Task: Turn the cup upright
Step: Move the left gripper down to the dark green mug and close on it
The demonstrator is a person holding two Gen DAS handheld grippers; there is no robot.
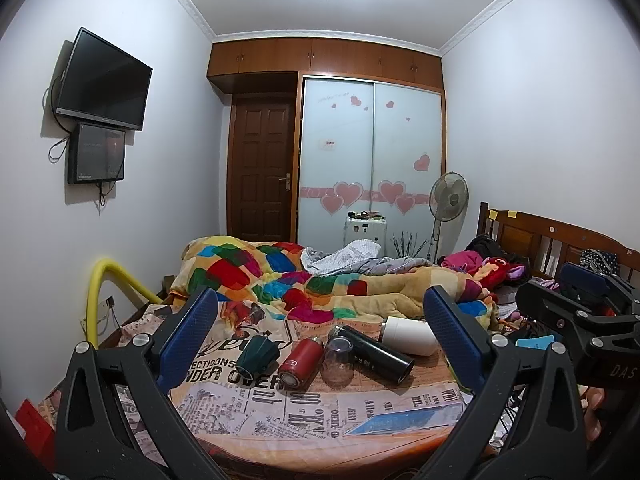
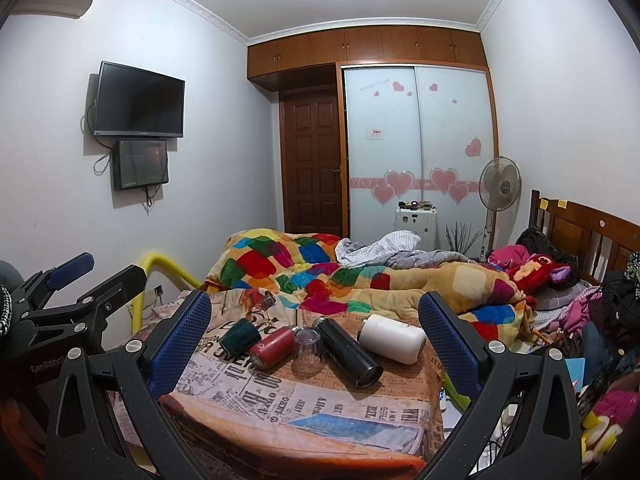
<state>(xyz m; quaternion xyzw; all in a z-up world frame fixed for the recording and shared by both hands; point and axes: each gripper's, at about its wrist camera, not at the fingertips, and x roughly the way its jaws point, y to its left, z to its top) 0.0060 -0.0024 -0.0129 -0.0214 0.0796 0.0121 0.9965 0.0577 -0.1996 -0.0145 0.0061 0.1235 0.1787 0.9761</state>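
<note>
Several cups lie in a row on the newspaper-print cloth at the foot of the bed. From left: a dark green cup on its side, a red flask on its side, a clear glass standing upside down, a black flask on its side, a white cup on its side. My left gripper and right gripper are open, empty, held back from the row.
A patchwork blanket is heaped behind the cups. A yellow rail stands at the left of the bed. Clothes and a headboard fill the right side. The other gripper shows at the right edge in the left wrist view.
</note>
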